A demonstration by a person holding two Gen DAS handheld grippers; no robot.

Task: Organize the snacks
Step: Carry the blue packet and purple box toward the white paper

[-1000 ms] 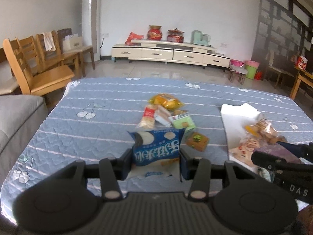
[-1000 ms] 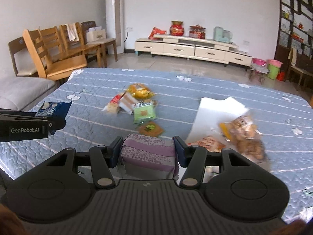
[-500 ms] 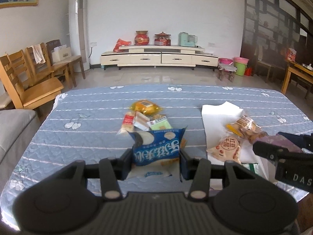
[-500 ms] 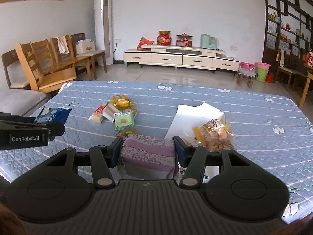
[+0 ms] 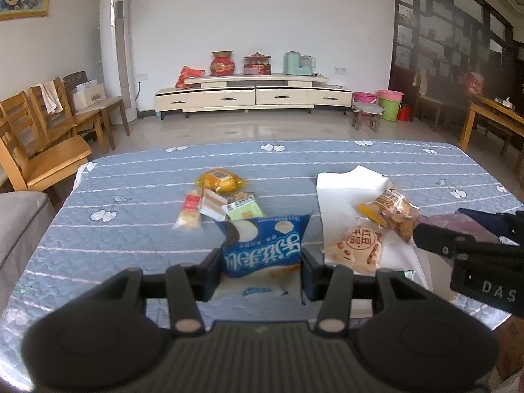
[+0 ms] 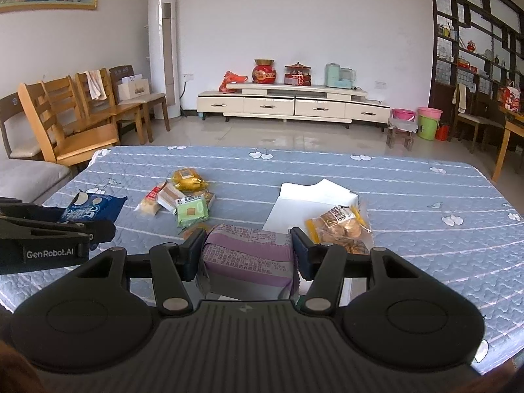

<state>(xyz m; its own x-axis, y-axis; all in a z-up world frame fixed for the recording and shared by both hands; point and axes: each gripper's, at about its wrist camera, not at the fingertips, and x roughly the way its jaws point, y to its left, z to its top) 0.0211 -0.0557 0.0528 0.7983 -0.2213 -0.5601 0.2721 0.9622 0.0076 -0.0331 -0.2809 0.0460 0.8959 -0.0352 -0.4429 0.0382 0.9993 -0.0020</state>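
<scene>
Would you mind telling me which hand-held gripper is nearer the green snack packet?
Left. The left hand-held gripper, shut on the blue bag, sits just before the green packet; the right hand-held gripper is farther right.

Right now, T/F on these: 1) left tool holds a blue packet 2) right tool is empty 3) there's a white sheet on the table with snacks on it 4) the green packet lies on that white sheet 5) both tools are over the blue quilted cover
1) True. The left tool is clamped on the blue packet.
2) False. The right tool grips a purple packet.
3) True. The white sheet carries a cookie bag, among others.
4) False. The green packet lies on the blue quilted cover, in the pile left of the sheet.
5) True.
</scene>
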